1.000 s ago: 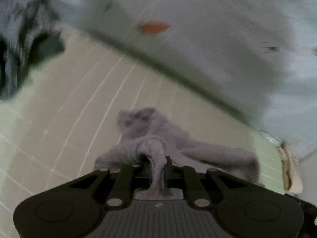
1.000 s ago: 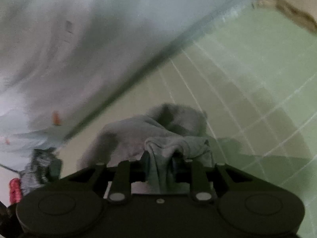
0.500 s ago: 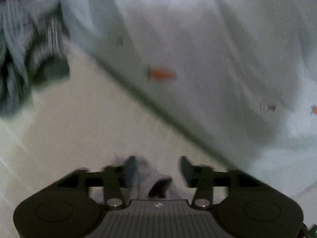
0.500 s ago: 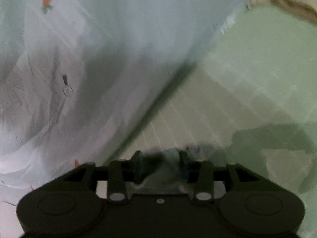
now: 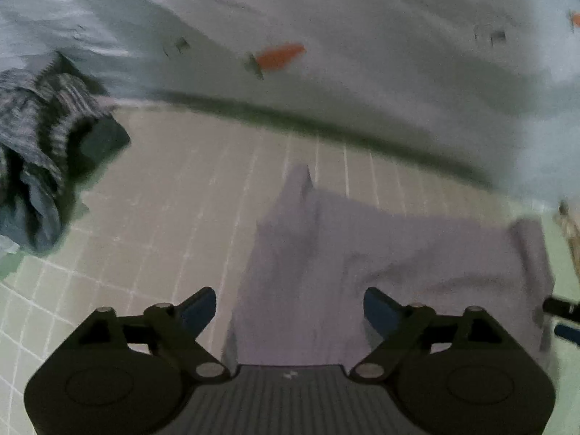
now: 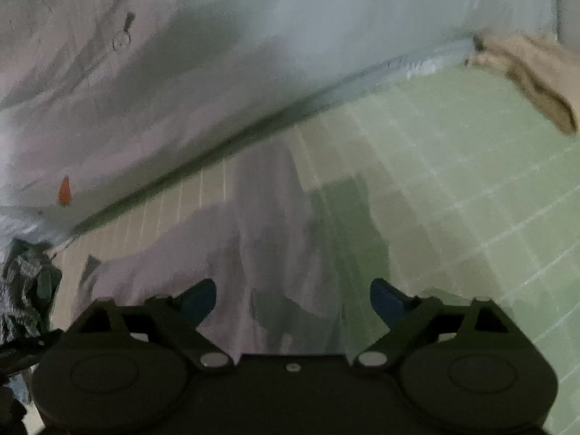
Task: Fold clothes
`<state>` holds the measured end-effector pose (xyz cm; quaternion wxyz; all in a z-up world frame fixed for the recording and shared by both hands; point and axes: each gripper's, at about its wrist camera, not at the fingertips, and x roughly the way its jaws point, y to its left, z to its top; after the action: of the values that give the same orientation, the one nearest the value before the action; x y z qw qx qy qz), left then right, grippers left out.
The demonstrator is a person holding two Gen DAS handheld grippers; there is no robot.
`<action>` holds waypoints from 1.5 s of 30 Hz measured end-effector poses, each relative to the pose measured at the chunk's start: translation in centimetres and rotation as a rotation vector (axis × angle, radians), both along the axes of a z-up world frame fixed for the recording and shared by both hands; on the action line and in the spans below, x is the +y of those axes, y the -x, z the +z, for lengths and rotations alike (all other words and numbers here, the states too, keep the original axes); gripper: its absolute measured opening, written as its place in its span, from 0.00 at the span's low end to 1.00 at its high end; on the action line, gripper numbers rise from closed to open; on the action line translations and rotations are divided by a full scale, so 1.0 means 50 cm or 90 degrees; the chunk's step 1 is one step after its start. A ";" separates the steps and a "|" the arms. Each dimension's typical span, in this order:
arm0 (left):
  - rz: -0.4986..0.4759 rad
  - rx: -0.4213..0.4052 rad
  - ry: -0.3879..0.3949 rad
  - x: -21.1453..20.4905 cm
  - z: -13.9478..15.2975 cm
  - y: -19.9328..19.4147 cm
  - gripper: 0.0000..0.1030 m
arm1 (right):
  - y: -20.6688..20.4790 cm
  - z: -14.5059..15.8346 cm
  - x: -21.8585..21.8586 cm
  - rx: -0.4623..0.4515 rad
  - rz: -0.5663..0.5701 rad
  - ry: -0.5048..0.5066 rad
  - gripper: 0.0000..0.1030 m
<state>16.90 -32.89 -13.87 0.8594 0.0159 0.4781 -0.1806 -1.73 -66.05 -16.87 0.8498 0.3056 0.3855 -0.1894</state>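
The pale sheet [image 5: 398,54] with carrot prints bounds the far side of the green gridded mat [image 6: 453,181]. On the mat, just short of the sheet's edge, lies the grey garment [image 5: 362,253], spread but creased. The left gripper [image 5: 290,308] and right gripper [image 6: 293,301] hover over its near edge, jaws opening, pressing on nothing. The creases could be folded in. A careless sweep could catch the striped clothes pile [image 5: 40,152] beside the sheet.

Soft matt grey cloth garment [image 5: 380,253] on a matt green gridded mat [image 6: 471,188]. At ten o'clock, striped knit fabric [image 5: 40,137]. Tongs [image 5: 290,311]: matt black plastic, blue pads [image 5: 197,310], bright metal pivots.
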 end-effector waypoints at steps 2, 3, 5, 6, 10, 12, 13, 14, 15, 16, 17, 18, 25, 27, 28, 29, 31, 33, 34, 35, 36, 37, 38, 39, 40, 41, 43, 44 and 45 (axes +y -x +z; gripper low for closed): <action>-0.008 0.021 -0.009 0.002 -0.021 -0.004 0.90 | -0.006 -0.018 -0.001 0.009 0.006 -0.015 0.97; -0.005 0.033 -0.004 0.006 -0.031 -0.010 0.90 | -0.009 -0.028 -0.002 0.014 0.009 -0.019 0.97; 0.001 0.056 0.005 0.013 -0.052 -0.021 0.92 | -0.023 -0.047 -0.010 0.026 0.013 -0.031 0.98; 0.003 0.067 0.010 0.016 -0.063 -0.027 0.94 | -0.030 -0.057 -0.013 0.034 0.015 -0.038 0.98; 0.003 0.104 0.061 0.028 -0.095 -0.050 1.00 | -0.063 -0.070 -0.007 0.031 0.042 -0.029 1.00; 0.008 0.093 0.085 0.030 -0.100 -0.056 1.00 | -0.082 -0.072 0.002 0.028 0.072 -0.016 1.00; 0.011 0.083 0.085 0.026 -0.102 -0.059 1.00 | -0.091 -0.072 0.007 0.026 0.086 -0.012 1.00; 0.007 0.075 0.084 0.019 -0.103 -0.059 1.00 | -0.097 -0.073 0.012 0.020 0.091 -0.016 1.00; 0.002 0.068 0.084 0.011 -0.104 -0.059 1.00 | -0.101 -0.073 0.016 0.013 0.092 -0.024 1.00; -0.006 0.065 0.090 0.003 -0.102 -0.061 0.99 | -0.106 -0.074 0.021 0.006 0.093 -0.032 1.00; -0.021 0.068 0.098 -0.007 -0.103 -0.062 0.99 | -0.108 -0.074 0.026 -0.002 0.094 -0.046 1.00; -0.040 0.078 0.108 -0.017 -0.103 -0.064 0.98 | -0.109 -0.074 0.033 -0.009 0.101 -0.062 1.00; -0.088 0.078 0.110 -0.044 -0.070 -0.005 0.34 | -0.035 -0.048 0.058 -0.061 0.074 -0.108 0.36; -0.082 0.093 0.140 -0.026 -0.053 0.021 0.31 | 0.007 -0.025 0.069 -0.073 0.069 -0.104 0.33; -0.085 0.095 0.146 -0.022 -0.044 0.037 0.31 | 0.031 -0.012 0.076 -0.079 0.064 -0.103 0.32; -0.094 0.092 0.145 -0.019 -0.036 0.059 0.31 | 0.060 -0.001 0.081 -0.086 0.058 -0.107 0.30; -0.123 0.079 0.133 -0.020 -0.018 0.105 0.31 | 0.122 0.021 0.091 -0.099 0.041 -0.114 0.30; -0.165 0.070 0.132 -0.029 0.001 0.156 0.30 | 0.184 0.042 0.101 -0.105 0.022 -0.106 0.30; -0.186 0.067 0.133 -0.033 0.010 0.180 0.30 | 0.215 0.050 0.106 -0.108 0.009 -0.098 0.30; -0.205 0.067 0.138 -0.042 0.016 0.198 0.30 | 0.250 0.056 0.106 -0.111 -0.008 -0.095 0.30; -0.223 0.067 0.143 -0.050 0.022 0.216 0.30 | 0.285 0.061 0.105 -0.115 -0.028 -0.094 0.30; -0.241 0.068 0.147 -0.059 0.029 0.234 0.30 | 0.319 0.064 0.100 -0.119 -0.050 -0.097 0.30; -0.256 0.070 0.150 -0.072 0.034 0.248 0.30 | 0.353 0.067 0.095 -0.122 -0.073 -0.102 0.30; -0.272 0.071 0.153 -0.084 0.040 0.263 0.30 | 0.384 0.068 0.088 -0.127 -0.092 -0.105 0.30; -0.288 0.071 0.157 -0.099 0.046 0.275 0.30 | 0.414 0.069 0.079 -0.133 -0.111 -0.108 0.30; -0.303 0.068 0.158 -0.117 0.051 0.289 0.30 | 0.444 0.069 0.071 -0.138 -0.130 -0.110 0.30; -0.331 0.061 0.156 -0.155 0.057 0.318 0.30 | 0.485 0.066 0.039 -0.147 -0.152 -0.114 0.30; -0.343 0.056 0.152 -0.174 0.058 0.331 0.30 | 0.505 0.064 0.022 -0.152 -0.162 -0.116 0.30; -0.347 0.054 0.147 -0.195 0.063 0.341 0.30 | 0.524 0.062 0.004 -0.156 -0.172 -0.118 0.30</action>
<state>-0.15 -42.65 -10.74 0.7547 0.0383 0.4681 -0.4581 -27.93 -65.83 -13.77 0.8257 0.4518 0.2506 -0.2267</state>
